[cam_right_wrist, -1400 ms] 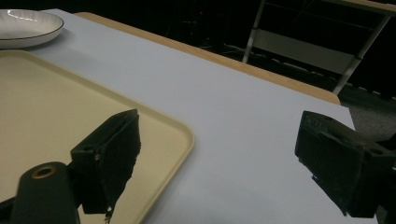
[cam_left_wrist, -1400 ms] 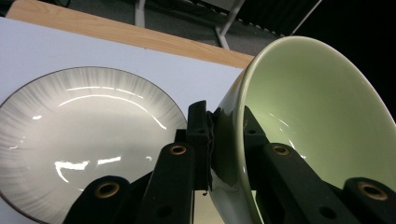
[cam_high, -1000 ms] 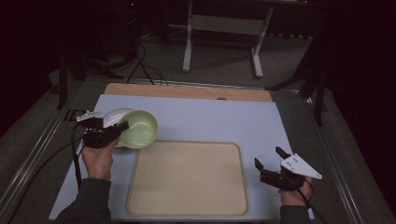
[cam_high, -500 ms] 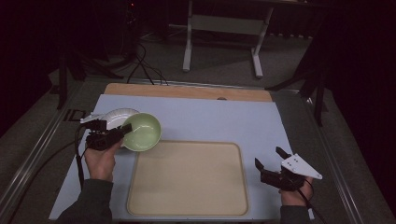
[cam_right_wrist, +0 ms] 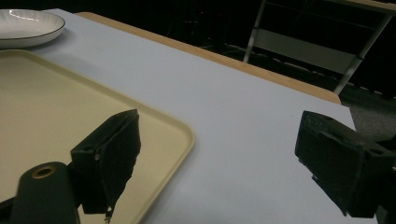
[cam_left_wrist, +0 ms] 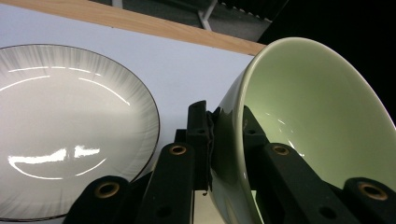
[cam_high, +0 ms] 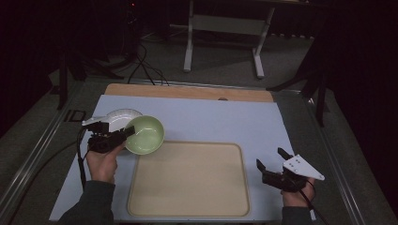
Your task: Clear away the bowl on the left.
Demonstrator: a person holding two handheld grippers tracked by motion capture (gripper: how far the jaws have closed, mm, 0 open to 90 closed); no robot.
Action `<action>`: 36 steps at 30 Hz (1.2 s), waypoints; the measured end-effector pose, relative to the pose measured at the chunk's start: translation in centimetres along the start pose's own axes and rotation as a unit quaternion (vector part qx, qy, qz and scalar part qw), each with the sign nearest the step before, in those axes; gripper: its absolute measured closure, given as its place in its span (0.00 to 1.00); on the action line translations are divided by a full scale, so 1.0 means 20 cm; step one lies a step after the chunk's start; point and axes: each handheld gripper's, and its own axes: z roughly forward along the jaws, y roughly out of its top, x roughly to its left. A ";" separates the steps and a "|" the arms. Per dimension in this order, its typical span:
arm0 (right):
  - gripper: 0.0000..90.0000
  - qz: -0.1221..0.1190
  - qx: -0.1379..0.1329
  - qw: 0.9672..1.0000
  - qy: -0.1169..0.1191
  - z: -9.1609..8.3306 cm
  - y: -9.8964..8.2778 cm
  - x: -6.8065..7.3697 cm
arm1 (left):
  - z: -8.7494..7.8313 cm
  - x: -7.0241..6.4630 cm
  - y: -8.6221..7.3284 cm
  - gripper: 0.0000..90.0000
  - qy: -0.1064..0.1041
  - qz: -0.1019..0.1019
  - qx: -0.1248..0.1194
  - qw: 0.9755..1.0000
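A pale green bowl [cam_high: 146,136] hangs tilted just above the table, off the tray's far left corner. My left gripper [cam_high: 126,134] is shut on its rim. In the left gripper view the jaws pinch the wall of the bowl [cam_left_wrist: 317,121], one inside and one outside, with my left gripper [cam_left_wrist: 224,140] closed tight. A white plate with a dark rim [cam_high: 119,117] lies flat behind it, also seen as the plate [cam_left_wrist: 70,126] beside the jaws. My right gripper [cam_high: 271,159] rests open right of the cream tray [cam_high: 187,183], nothing between its jaws [cam_right_wrist: 222,135].
The cream tray [cam_right_wrist: 56,107] is bare and lies on a light blue mat [cam_high: 211,122]. A wooden strip [cam_high: 187,92] runs along the mat's far edge. Cables and a metal stand [cam_high: 223,28] are on the dark floor beyond the table.
My left gripper has carried the green bowl a little to the right and nearer, toward the tray's corner. The right gripper has stayed still.
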 end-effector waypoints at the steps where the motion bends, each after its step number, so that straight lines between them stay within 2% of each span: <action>1: 0.15 0.000 0.000 1.000 0.000 0.00 0.00 0.00 | 0.00 0.00 0.00 0.90 0.000 -0.001 0.000 1.000; 12: 0.15 0.000 0.000 1.000 0.000 0.00 0.00 0.00 | 0.00 -0.02 -0.01 0.90 -0.010 0.000 0.004 1.000; 36: 0.15 0.001 -0.002 1.000 0.000 0.00 0.00 0.00 | 0.05 -0.04 -0.05 0.90 -0.013 0.004 0.021 1.000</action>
